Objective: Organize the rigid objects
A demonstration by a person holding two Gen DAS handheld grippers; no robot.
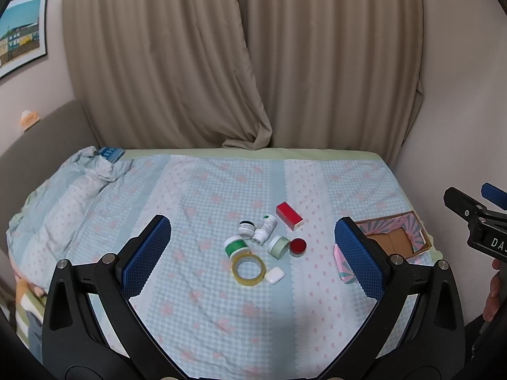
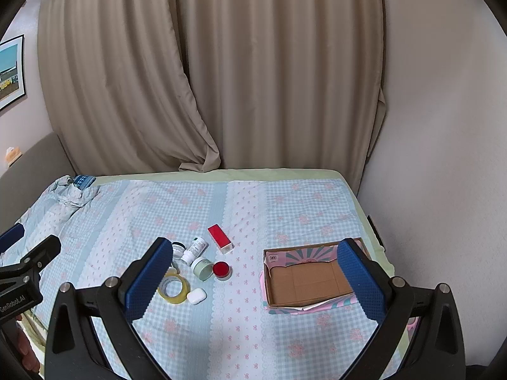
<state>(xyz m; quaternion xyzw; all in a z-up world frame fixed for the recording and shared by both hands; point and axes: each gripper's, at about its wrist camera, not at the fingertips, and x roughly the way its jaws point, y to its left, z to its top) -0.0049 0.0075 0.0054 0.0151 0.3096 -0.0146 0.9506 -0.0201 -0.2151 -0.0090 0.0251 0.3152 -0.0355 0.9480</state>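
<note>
Lying flat left of cardboard box point(image 2: 304, 281): red carton point(image 2: 221, 238), long axis pointing away-left, white end nearer. Hovering w/ fingers spread wide, gripping nothing: left gripper point(image 1: 253, 253), right gripper point(image 2: 253, 277).

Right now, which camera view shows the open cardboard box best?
The right wrist view: the cardboard box shows nearly whole, with its empty brown floor and pink patterned walls; only its right end hides behind a claw finger. In the left wrist view the box sits at the right, partly covered by the left claw's finger.
</note>
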